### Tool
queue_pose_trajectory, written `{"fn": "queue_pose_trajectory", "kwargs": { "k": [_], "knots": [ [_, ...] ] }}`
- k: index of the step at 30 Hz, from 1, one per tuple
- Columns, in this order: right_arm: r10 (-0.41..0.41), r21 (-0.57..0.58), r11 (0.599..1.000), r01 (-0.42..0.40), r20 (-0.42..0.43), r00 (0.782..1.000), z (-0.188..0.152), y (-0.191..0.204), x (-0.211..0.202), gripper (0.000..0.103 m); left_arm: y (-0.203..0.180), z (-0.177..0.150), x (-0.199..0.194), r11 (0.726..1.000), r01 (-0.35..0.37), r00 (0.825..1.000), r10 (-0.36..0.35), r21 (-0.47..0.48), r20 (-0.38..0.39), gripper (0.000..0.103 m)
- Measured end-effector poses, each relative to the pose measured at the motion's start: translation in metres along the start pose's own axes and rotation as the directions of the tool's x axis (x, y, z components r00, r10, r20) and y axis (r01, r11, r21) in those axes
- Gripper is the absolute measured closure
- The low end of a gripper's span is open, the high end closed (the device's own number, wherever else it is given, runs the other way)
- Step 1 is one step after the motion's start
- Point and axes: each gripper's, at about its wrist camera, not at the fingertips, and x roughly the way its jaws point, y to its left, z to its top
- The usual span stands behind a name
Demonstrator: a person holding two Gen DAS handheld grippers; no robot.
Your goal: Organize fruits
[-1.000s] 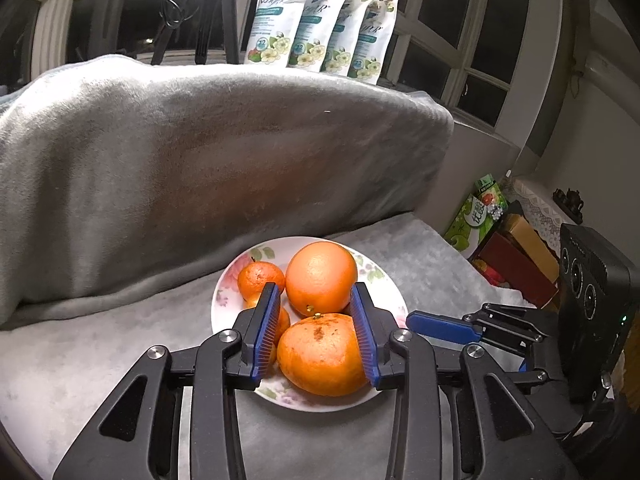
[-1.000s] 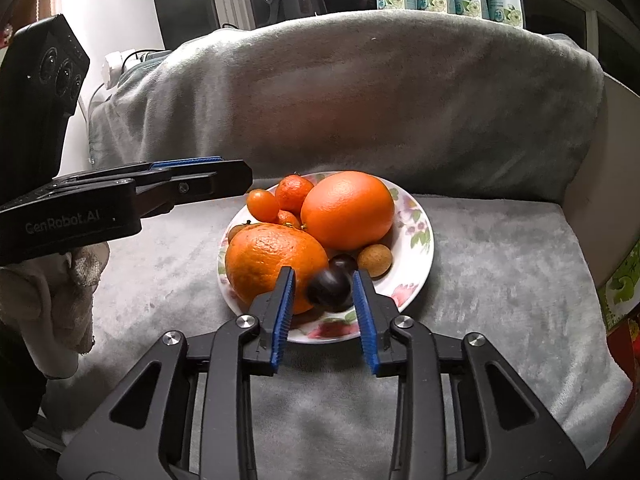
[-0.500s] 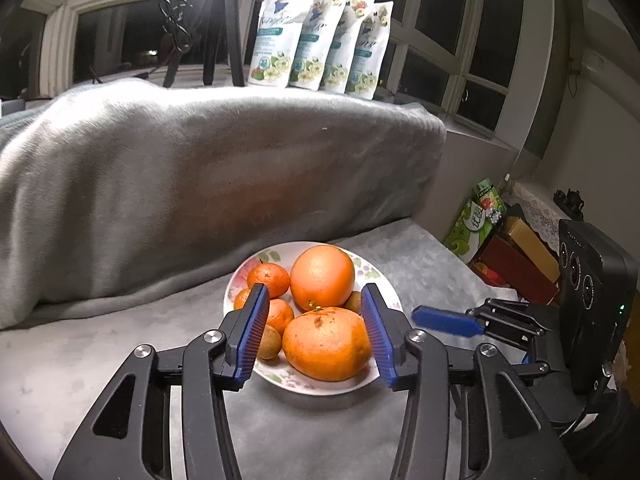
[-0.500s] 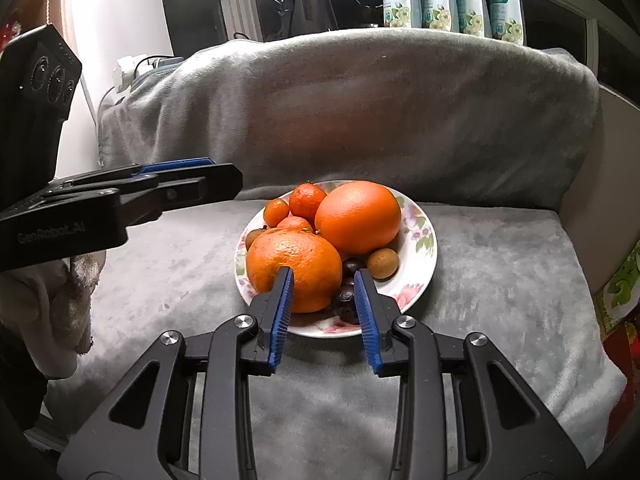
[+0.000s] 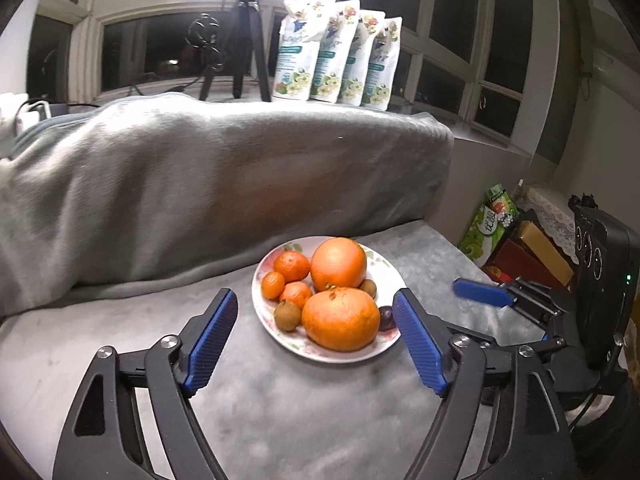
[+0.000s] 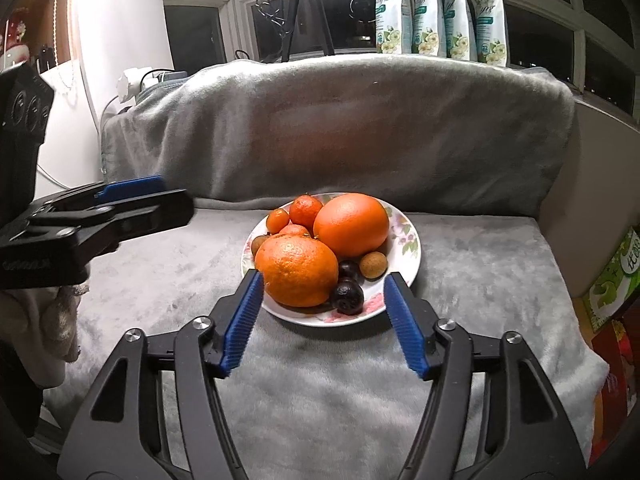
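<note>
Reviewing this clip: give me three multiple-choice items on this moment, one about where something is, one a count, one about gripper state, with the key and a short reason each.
1. Where do the fruits lie?
A. on the floral plate
B. on the blanket
C. on the windowsill

2. How many refill pouches stand on the windowsill?
A. two
B. four
C. six

3. How are the two grippers?
A. both shut on fruit
B. only the left open
C. both open, holding nothing

Key: 1 A, the large orange and the rest lie inside the plate's rim. 2 B, four pouches stand side by side. 3 C, the left gripper and right gripper are spread wide, short of the plate.
</note>
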Motion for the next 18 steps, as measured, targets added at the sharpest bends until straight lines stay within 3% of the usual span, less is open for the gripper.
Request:
{"fn": "queue_pose_trajectory", "kwargs": {
  "k": [2, 10, 13, 18],
  "knots": [
    [-0.018, -0.001, 1.0, 0.018, 0.021, 1.0, -0.001, 0.001, -0.006, 0.013, 0.0, -0.003, -0.006, 1.0, -0.012, 1.0, 0.012, -0.005, 0.004, 0.023],
    [-0.056, -0.014, 0.998, 0.056, 0.044, 0.998, -0.001, 0.009, -0.019, 0.013, -0.011, -0.014, -0.027, 0.995, -0.099, 0.995, 0.099, 0.02, 0.02, 0.018],
    [-0.066, -0.012, 0.998, 0.067, 0.052, 0.996, -0.002, 0.012, -0.022, 0.013, -0.015, -0.018, -0.034, 0.99, -0.134, 0.991, 0.133, 0.031, 0.034, 0.011],
    [-0.073, -0.006, 0.997, 0.073, 0.064, 0.995, -0.003, 0.014, -0.028, 0.013, -0.015, -0.022, -0.043, 0.989, -0.148, 0.988, 0.147, 0.019, 0.042, 0.005]
  ]
}}
